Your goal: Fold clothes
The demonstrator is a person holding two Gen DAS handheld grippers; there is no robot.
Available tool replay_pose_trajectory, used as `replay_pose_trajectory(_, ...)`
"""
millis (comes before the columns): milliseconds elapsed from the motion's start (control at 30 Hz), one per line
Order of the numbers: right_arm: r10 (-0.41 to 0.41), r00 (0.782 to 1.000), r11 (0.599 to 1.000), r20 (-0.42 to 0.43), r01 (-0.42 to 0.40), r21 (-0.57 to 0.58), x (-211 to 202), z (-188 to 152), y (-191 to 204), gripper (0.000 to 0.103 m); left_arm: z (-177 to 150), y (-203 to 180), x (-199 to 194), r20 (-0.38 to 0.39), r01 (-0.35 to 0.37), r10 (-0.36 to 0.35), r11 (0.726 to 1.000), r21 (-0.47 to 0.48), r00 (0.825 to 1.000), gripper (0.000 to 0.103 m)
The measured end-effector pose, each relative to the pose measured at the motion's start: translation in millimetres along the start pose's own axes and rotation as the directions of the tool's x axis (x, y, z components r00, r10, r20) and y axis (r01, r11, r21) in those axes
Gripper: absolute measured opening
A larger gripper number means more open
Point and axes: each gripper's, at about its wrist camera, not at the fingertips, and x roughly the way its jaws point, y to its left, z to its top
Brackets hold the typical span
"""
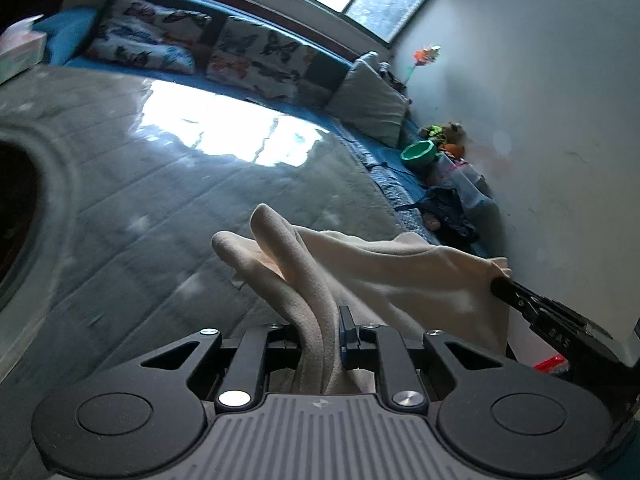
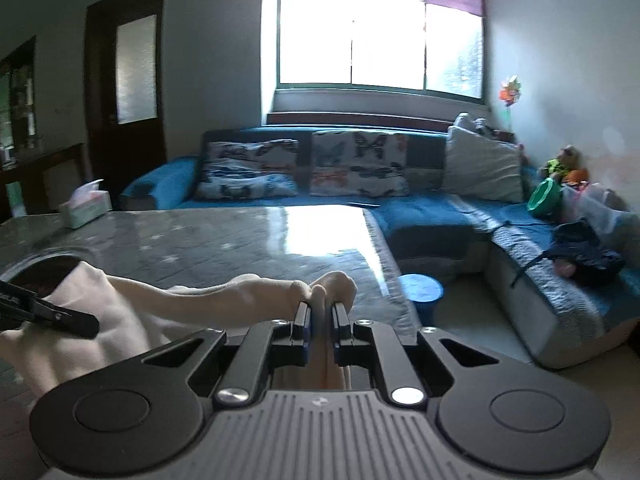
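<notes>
A cream-coloured garment hangs between my two grippers above the grey quilted table. My left gripper is shut on a bunched edge of the cloth, which runs down between its fingers. My right gripper is shut on another edge of the same garment. The right gripper's fingers show at the right of the left wrist view, pinching the cloth. The left gripper's fingers show at the left of the right wrist view, on the cloth.
A blue corner sofa with butterfly cushions stands beyond the table. A tissue box sits at the table's far left. A blue stool stands by the table's right edge. A green bowl, toys and dark clothes lie on the sofa's right part.
</notes>
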Motion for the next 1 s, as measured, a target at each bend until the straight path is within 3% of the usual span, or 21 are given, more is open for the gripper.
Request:
replay_pose_trajectory(400,-0.061,0.994,0.997,-0.088,0.064,0.035,54,-14,-36,0.009,-2,-15,57,-0.072,-0.027,0.03,0.998,0.049,0.997,0.017)
replay_pose_trajectory(667,-0.076,0.987,0.996,-0.14,0.083,0.043,76,-27,-41,0.009,-6,-7,65,-0.112,-0.037,0.043,0.997,0.06,0.993,0.019)
replay_pose_trajectory(1000,-0.074,0.979,0.996,-0.192,0.084,0.042,76,-48,-41,0.009,-5,1,63,-0.159,0.018,-0.007,0.998,0.067,0.987,0.018)
